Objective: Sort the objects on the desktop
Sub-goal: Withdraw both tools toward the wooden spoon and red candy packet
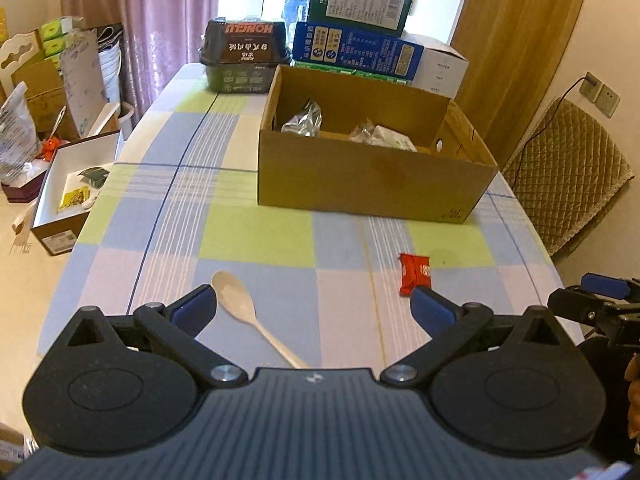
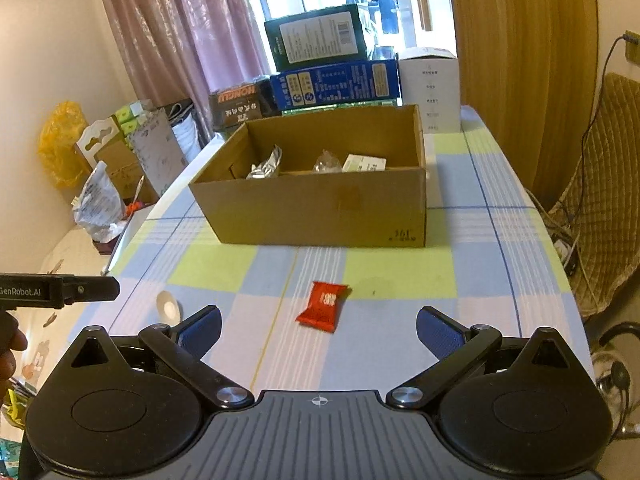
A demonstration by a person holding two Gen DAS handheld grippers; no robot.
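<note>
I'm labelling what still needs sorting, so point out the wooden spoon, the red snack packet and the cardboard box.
wooden spoon [image 1: 234, 300], left wrist view, on its bowl.
red snack packet [image 2: 323, 306], right wrist view, middle of the wrapper.
cardboard box [image 2: 312, 216], right wrist view, on its front wall.

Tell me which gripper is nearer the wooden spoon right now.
Left. The left gripper hangs open right over the wooden spoon, whose bowl lies beside its left finger. The right gripper is open farther right, facing the red snack packet.
</note>
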